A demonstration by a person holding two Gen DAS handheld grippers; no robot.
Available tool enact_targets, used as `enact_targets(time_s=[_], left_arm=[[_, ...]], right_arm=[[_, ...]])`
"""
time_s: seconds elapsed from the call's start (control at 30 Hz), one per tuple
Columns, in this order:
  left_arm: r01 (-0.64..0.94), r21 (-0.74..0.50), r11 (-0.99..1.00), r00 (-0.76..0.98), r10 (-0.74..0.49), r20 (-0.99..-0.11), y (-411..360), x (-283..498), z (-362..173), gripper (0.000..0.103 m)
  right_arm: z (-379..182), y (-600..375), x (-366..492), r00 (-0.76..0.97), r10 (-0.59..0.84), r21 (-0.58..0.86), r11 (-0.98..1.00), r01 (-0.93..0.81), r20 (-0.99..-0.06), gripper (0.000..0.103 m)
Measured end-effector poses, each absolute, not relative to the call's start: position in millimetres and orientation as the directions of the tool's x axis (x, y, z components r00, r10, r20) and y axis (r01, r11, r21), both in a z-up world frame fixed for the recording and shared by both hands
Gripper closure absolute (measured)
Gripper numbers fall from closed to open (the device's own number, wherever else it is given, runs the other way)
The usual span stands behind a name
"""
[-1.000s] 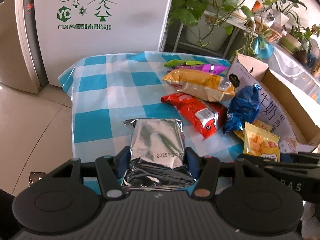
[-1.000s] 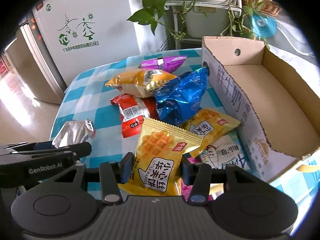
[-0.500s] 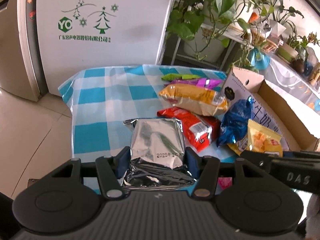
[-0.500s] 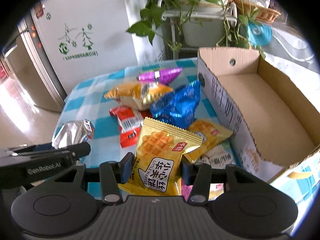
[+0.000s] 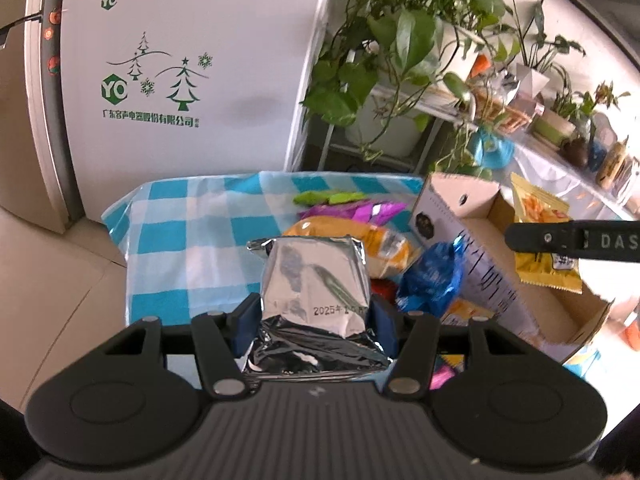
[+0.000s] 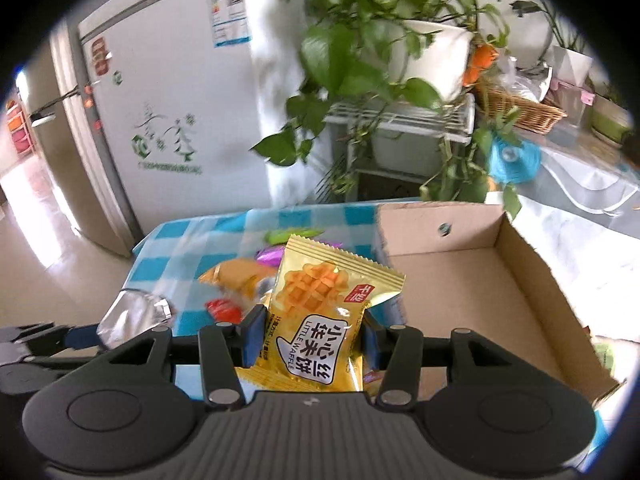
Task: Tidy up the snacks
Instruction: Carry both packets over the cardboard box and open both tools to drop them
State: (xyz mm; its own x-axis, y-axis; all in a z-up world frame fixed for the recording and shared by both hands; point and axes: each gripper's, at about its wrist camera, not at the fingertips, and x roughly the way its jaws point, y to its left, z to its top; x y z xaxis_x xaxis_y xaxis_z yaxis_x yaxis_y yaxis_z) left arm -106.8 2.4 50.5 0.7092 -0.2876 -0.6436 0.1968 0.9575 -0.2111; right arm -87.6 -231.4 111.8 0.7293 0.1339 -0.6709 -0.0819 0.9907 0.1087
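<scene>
1. So both tongs are loaded: the left gripper point(image 5: 316, 320) is pinching a crinkly silver foil snack pouch point(image 5: 316, 276) by its lower sides, and the right gripper point(image 6: 312, 340) is pinching a flat yellow waffle packet point(image 6: 320, 320) the same way
2. Both packs stick up and away from the jaws, long axis running forward along the fingers, top edges free in the air, clear of the blue-and-white checked tabletop point(image 5: 180, 240)
3. What matters next, I'd say: the open brown cardboard box point(image 6: 460, 280) sits at the right edge of the tabletop, ahead and to the right of both tongs. The right hand is clearly nearer; from the left wrist view its packet already looks to be hanging over the box. I'd expect it to drop first
4. Leftovers near the tabletop's far edge: an orange bag point(image 5: 384, 244), blue foil bag point(image 5: 432, 276), purple wrapper point(image 5: 352, 212), green wrapper point(image 5: 324, 198)
5. Readable stuff: "LITTLE WAFFLE" plus Chinese characters on the yellow packet, a stamped date starting "2025" on the silver pouch, "YO" logo on the white fridge point(image 5: 180, 80)
</scene>
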Motion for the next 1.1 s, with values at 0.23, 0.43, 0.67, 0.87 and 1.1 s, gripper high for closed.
enact_targets(time_s=[0.23, 0.43, 0.67, 0.87, 1.1], left_arm=[[0.209, -0.227, 0.951, 0.702, -0.308, -0.643, -13.1, -98.0, 61.6, 0.046], [0.229, -0.251, 0.941, 0.693, -0.338, -0.636, -29.2, -92.5, 70.7, 0.046], [0.270, -0.287, 0.919, 0.661, -0.394, -0.639, -65.1, -81.6, 74.6, 0.046], [0.330, -0.334, 0.883, 0.622, -0.470, -0.626, -105.6, -73.7, 78.5, 0.046], [0.368, -0.410, 0.835, 0.556, -0.551, -0.623, -151.4, -58.7, 68.5, 0.046]], right_arm=[[115.3, -265.6, -70.7, 0.744, 0.111, 0.136, 0.990, -0.028, -0.659, 0.049], [109.7, -293.7, -61.5, 0.737, 0.098, 0.205, 0.977, 0.057, -0.669, 0.049], [105.3, -326.7, -60.4, 0.720, 0.052, 0.262, 0.948, 0.183, -0.692, 0.049], [97.5, -353.2, -65.2, 0.690, 0.026, 0.321, 0.897, 0.303, -0.723, 0.048], [95.5, -368.0, -72.7, 0.692, -0.008, 0.338, 0.868, 0.363, -0.722, 0.048]])
